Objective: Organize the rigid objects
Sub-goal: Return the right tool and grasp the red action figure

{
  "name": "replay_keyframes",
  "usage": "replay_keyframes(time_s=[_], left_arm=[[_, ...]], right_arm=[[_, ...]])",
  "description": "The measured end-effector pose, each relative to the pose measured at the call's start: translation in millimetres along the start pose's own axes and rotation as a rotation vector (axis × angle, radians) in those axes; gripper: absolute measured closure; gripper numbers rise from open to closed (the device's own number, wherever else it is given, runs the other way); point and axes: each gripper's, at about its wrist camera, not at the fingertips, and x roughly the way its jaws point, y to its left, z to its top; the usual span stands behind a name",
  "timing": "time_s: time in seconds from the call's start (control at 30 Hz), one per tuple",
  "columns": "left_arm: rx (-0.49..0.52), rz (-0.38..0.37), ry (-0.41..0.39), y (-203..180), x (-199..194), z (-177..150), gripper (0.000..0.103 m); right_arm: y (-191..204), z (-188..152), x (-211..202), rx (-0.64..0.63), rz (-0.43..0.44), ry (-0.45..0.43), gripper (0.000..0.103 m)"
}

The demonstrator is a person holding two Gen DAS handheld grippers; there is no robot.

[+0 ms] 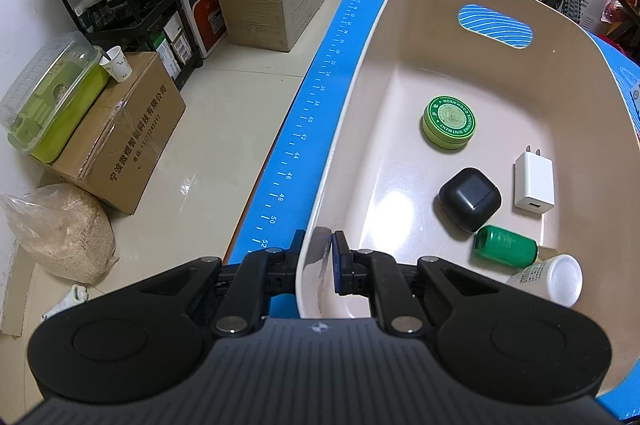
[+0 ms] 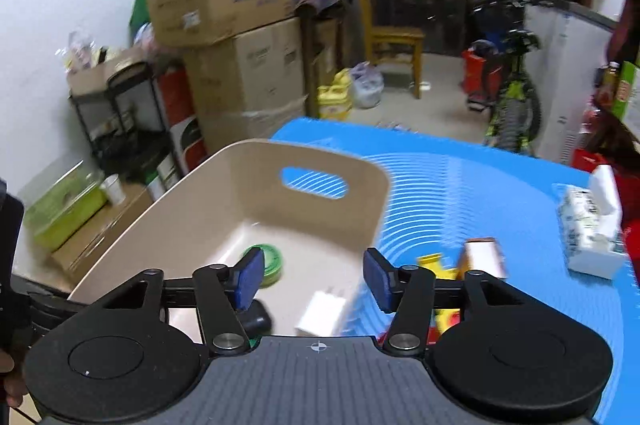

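Bin rim pinned by left gripper (image 1: 320, 257); right gripper (image 2: 314, 279) jaws apart, nothing between them.

Left jaws are clenched on the near wall of the beige bin (image 1: 400, 25), which is best kept steady. Next pick is judged to be among the blurred items (image 2: 480, 257) on the blue mat (image 2: 460, 177) beside the bin's right wall. Inside, near to far: white bottle (image 1: 552, 279), green bottle (image 1: 505, 247), black case (image 1: 469, 199), white charger (image 1: 534, 183), green ointment tin (image 1: 448, 123).
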Motion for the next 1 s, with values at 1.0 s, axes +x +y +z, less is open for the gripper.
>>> replay_keyframes(time_s=[1.0], left_arm=[[0.001, 0.001, -0.001, 0, 0, -1, 0.088]], right_arm=[[-69, -81, 93, 0.124, -0.108, 0.233, 0.037]])
